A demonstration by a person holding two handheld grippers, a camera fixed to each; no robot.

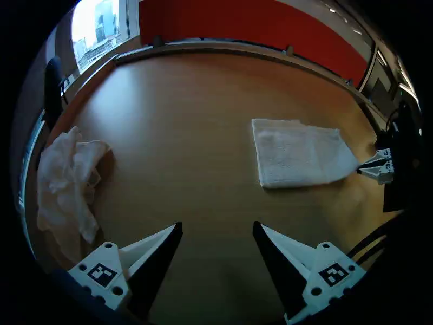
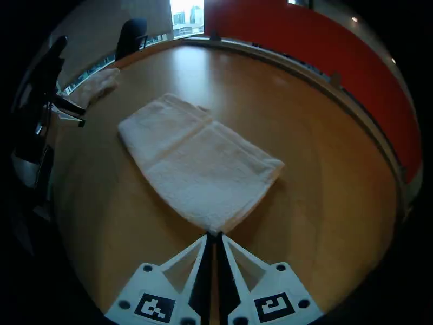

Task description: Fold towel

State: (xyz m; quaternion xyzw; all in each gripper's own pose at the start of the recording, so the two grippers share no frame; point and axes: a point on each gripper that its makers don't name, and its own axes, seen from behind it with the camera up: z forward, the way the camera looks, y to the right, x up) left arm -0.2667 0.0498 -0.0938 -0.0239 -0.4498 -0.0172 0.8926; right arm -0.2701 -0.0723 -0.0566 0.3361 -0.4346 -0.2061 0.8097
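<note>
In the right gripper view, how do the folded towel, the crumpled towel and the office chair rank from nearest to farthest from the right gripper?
1. The folded towel: centre, its near corner pinched by the right gripper.
2. The crumpled towel: far left, at the table edge.
3. The office chair: top left, beyond the table.

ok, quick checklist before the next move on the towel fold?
1. Grip: right gripper shut on a corner of the towel: ok.
2. Free hand: left gripper open, holding nothing: ok.
3. Towel lies folded and flat on the wooden table: ok.
4. Clearance: crumpled cloth lies apart from the towel: ok.
5. Pinch catches every layer at that corner: cannot tell.
</note>
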